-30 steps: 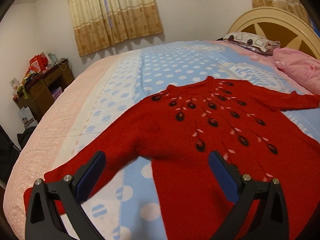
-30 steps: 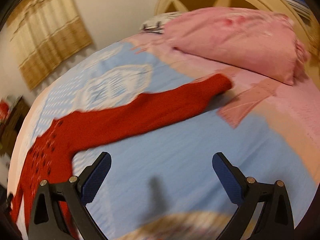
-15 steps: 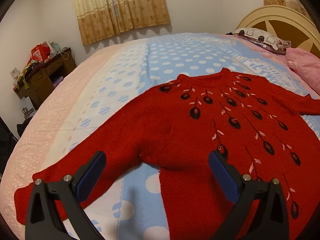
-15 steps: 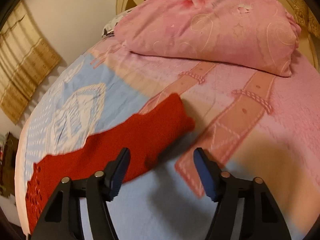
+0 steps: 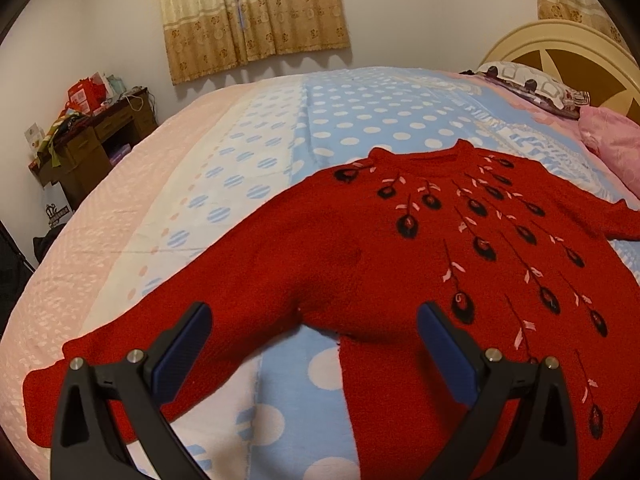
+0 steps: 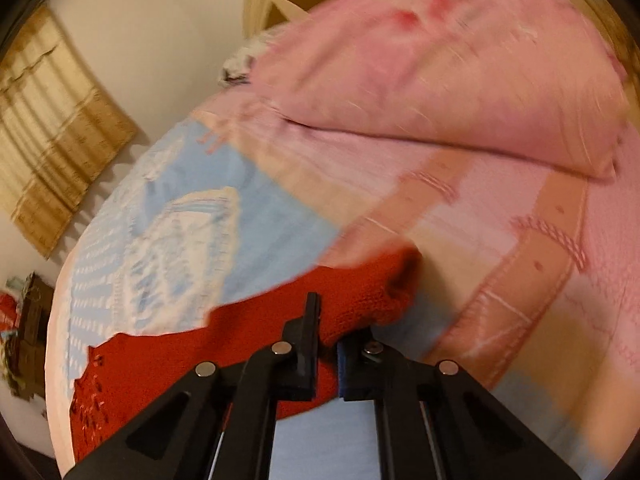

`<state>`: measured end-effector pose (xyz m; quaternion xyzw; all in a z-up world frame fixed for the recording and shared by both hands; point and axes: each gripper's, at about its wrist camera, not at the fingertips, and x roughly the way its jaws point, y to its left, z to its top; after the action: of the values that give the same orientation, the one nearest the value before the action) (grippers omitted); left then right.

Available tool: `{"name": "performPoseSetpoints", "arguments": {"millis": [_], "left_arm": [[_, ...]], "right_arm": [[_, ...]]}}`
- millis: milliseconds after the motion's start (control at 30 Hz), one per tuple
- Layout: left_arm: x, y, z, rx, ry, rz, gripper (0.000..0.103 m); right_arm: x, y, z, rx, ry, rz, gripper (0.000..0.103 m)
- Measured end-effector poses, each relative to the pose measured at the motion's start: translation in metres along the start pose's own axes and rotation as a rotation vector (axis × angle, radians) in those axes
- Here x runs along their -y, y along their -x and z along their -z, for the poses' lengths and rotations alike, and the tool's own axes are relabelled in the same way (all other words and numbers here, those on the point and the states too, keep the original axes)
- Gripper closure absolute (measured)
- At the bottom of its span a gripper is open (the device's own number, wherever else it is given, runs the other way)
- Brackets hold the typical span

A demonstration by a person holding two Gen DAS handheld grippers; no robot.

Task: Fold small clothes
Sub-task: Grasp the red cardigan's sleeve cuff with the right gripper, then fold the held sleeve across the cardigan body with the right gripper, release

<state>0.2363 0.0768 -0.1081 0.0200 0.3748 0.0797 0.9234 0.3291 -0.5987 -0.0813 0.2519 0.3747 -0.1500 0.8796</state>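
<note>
We see a wide bed point(image 5: 280, 128) under a pink, white and blue polka-dot cover, filling both views. Across it lies the red knitted sweater point(image 5: 360, 248) with black feather motifs, spread flat, front up, both sleeves stretched outward. Near the cream wooden headboard point(image 5: 560, 52) rests 1 big pink pillow point(image 6: 440, 72), just beyond the sweater's right cuff. Against the wall stands a dark wooden desk point(image 5: 88, 148) piled with clutter. Our left tongs point(image 5: 316, 332) hover released above the armpit of the left sleeve, the 2 blue pads wide apart, gripping nothing. Our right tongs point(image 6: 326, 344) are clenched on the right sleeve point(image 6: 360, 292) close to its cuff.
</note>
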Motion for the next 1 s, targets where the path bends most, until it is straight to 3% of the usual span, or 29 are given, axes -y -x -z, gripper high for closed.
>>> {"name": "performPoseSetpoints", "arguments": {"millis": [400, 767, 1000], "left_arm": [[-0.008, 0.007, 0.007, 0.016, 0.034, 0.048, 0.000], [-0.029, 0.013, 0.011, 0.029, 0.084, 0.067, 0.000], [-0.040, 0.014, 0.016, 0.032, 0.099, 0.071, 0.000]], "right_arm": [[-0.157, 0.040, 0.018, 0.048, 0.285, -0.160, 0.098], [-0.309, 0.054, 0.105, 0.012, 0.594, -0.307, 0.098], [-0.365, 0.050, 0.170, -0.017, 0.753, -0.358, 0.098]]}}
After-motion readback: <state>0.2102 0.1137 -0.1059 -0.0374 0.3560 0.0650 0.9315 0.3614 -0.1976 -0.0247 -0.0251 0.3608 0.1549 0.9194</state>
